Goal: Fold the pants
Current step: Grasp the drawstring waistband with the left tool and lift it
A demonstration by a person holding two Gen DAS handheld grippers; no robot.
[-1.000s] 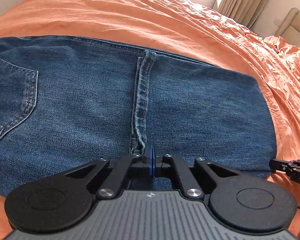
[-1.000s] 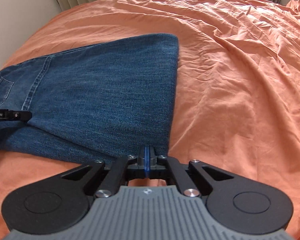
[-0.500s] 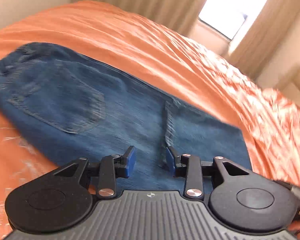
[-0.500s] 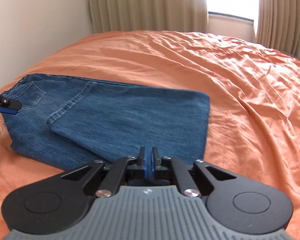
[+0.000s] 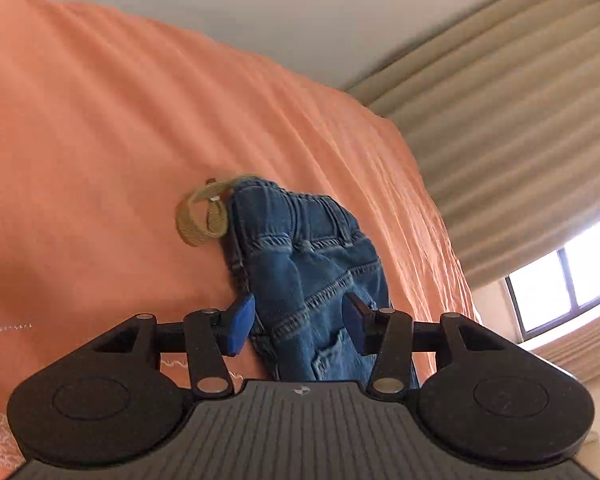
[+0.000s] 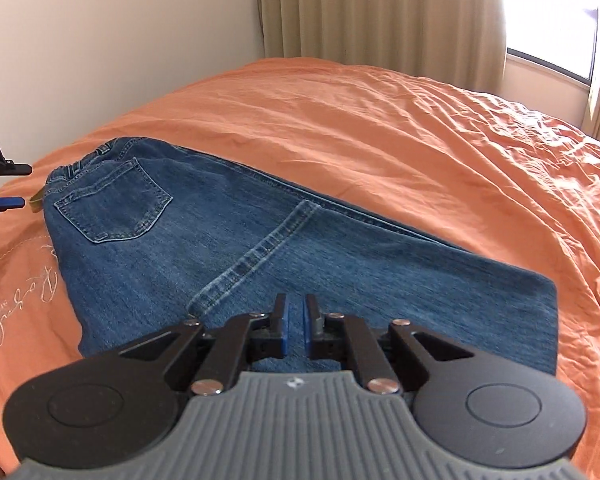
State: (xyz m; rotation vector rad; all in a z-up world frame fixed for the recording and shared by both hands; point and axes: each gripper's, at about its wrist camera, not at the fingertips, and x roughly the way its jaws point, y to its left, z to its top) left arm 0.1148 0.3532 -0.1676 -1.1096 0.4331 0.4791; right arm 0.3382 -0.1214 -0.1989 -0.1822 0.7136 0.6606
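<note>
So both claws have let go of the jeans in the last second. A second back each was pinched shut on the near edge of the denim; now neither one is holding anything, and the cameras have pulled up and away. That looks like a fold just got laid down and released, so the pants are probably one fold (maybe two) from done.

Starting on the left: the left claw [image 5: 298,322] is spread wide, blue pads well apart, and the view has swung around to the waistband end. The jeans [image 5: 312,264] sit right in front of it, framed between the two fingers but not touching either as far as the view shows. A tan belt loop or strap thing [image 5: 198,216] sticks out beside the waistband on the orange bedspread [image 5: 100,120].

Moving right: the right claw [image 6: 296,330] is only cracked open, a narrow gap between the pads, nothing in it. It hovers over the near edge of the jeans [image 6: 260,248], which lie flat on the bed, doubled over, back pocket [image 6: 114,200] at the far left and the folded end at the right. The curtain [image 6: 380,12] is behind.

Guess: next grab is one end, to bring it over.
</note>
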